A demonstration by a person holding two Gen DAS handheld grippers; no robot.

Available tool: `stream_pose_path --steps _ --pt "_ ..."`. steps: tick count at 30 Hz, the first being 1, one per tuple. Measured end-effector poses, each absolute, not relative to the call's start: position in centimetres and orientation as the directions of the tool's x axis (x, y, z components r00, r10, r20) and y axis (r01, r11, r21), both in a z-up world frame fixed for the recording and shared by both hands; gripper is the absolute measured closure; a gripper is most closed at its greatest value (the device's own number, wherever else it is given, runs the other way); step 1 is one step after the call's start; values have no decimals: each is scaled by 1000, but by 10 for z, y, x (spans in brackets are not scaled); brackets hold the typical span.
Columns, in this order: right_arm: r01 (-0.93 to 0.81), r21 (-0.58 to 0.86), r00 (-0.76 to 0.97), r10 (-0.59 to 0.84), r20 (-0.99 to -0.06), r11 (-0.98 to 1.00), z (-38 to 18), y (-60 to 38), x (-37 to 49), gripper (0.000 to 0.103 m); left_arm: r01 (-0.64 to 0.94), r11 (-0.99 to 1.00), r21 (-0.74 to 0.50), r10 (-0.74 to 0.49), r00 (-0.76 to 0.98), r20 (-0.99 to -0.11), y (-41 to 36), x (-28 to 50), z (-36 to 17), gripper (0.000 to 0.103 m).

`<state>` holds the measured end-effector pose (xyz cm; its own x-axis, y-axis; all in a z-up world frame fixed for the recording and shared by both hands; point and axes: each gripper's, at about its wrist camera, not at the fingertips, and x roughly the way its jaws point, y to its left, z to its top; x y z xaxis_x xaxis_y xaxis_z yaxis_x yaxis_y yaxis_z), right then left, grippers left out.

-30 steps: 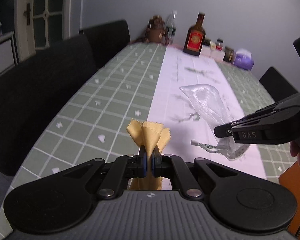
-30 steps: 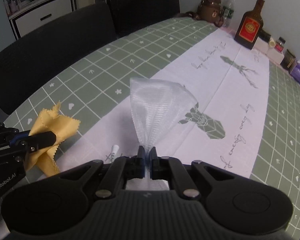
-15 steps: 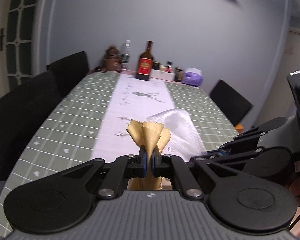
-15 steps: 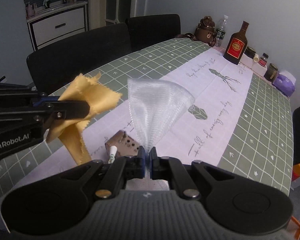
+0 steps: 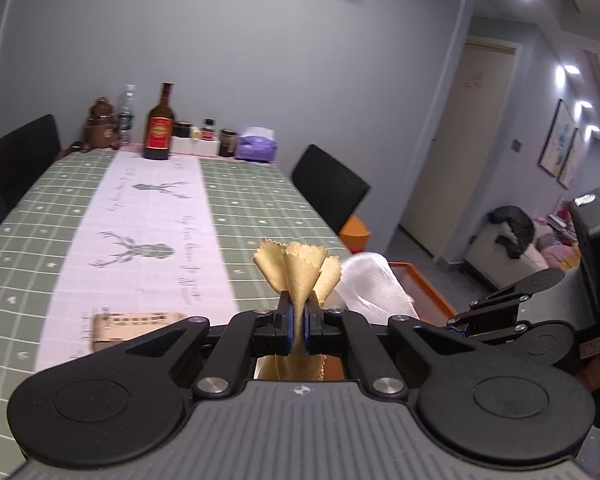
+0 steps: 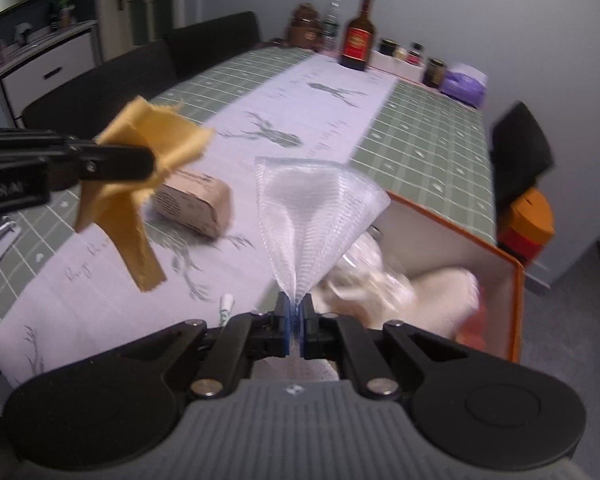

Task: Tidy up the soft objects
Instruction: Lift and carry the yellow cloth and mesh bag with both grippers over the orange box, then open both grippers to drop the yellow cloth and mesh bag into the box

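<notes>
My left gripper (image 5: 298, 314) is shut on a yellow cloth (image 5: 300, 268) with zigzag edges, lifted clear of the table. The same yellow cloth (image 6: 140, 184) hangs from the left gripper (image 6: 150, 166) at the left of the right wrist view. My right gripper (image 6: 296, 324) is shut on a white mesh bag (image 6: 316, 216), held up beside an orange-rimmed box (image 6: 518, 292) at the table's right edge. The white mesh bag (image 5: 372, 284) also shows just right of the yellow cloth. Inside the box lie pale soft items (image 6: 420, 292).
A tan patterned box (image 6: 196, 206) and a small white tube (image 6: 225, 308) lie on the white deer-print runner (image 5: 140, 240). Bottles and jars (image 5: 160, 128) and a purple tissue pack (image 5: 256, 146) line the far end. Black chairs (image 5: 328, 192) flank the table.
Both grippers rose and swung to the right, carrying the yellow cloth and the mesh bag off the table toward the orange box, which has come into view.
</notes>
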<state>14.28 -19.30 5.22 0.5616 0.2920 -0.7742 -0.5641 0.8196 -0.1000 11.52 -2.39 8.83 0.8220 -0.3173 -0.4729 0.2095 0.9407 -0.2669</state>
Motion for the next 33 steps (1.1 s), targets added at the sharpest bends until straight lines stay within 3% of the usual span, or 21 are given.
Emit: stream_pose_path --steps 10,22,28,33 --pt "-414 -104 580 174 -796 904 38 -272 126 102 398 867 -300 -499 699 -513 -112 132 67 98" --pt "-405 -84 487 138 -862 910 -9 -295 152 101 514 825 -234 -524 542 -657 -162 140 24 98" --pt "-421 -76 449 135 -883 904 -20 -296 155 99 594 790 -149 -471 434 -768 -183 143 -1 98" --pt "-454 -88 422 127 -898 887 -27 -293 152 95 574 803 -161 -442 390 -808 -183 151 -14 96"
